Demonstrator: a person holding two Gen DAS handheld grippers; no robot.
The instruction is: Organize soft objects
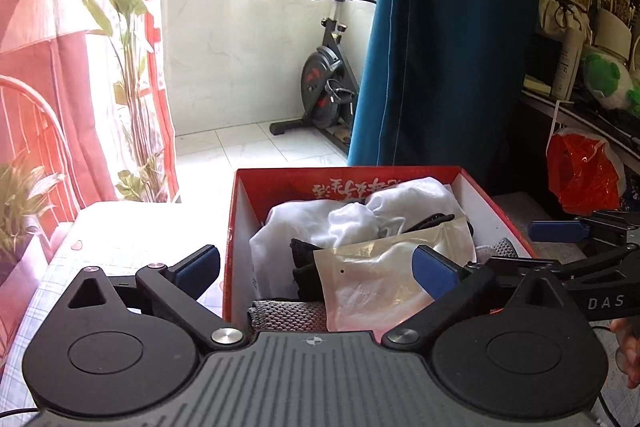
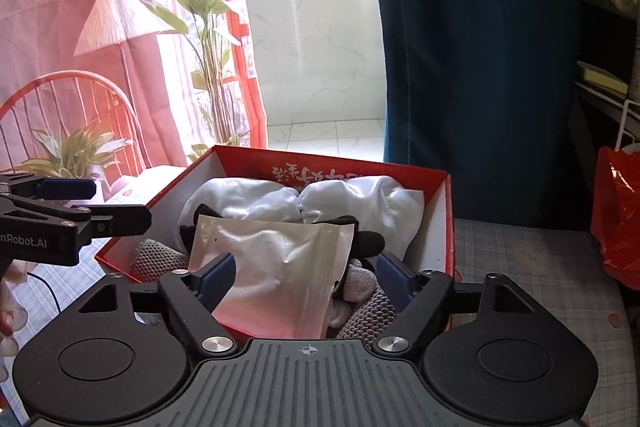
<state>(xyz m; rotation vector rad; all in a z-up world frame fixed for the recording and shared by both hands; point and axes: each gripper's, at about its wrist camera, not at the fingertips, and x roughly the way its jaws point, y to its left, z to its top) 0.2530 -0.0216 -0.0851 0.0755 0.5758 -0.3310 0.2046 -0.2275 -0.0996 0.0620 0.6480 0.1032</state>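
Observation:
A red cardboard box [image 1: 344,174] [image 2: 336,157] stands on the checked surface, packed with soft things. White cloth [image 1: 348,223] [image 2: 248,199] fills its far half, with a black fabric piece [image 1: 306,267] [image 2: 370,241] and a grey knitted item [image 1: 288,315] [image 2: 156,259] nearer me. A translucent pouch [image 1: 380,279] [image 2: 276,259] lies on top. My left gripper [image 1: 318,271] is open and straddles the box's near left wall. My right gripper [image 2: 306,275] is open over the near edge, the pouch loose between its fingers. Each view shows the other gripper's blue pad [image 1: 558,230] [image 2: 68,189] at its side.
A blue curtain [image 1: 448,47] hangs behind the box, an exercise bike [image 1: 324,83] beyond it. A red plastic bag [image 1: 580,171] [image 2: 620,219] hangs at the right below a cluttered shelf. Pink curtain and plants [image 2: 208,27] stand left. The checked cloth [image 1: 120,247] spreads beside the box.

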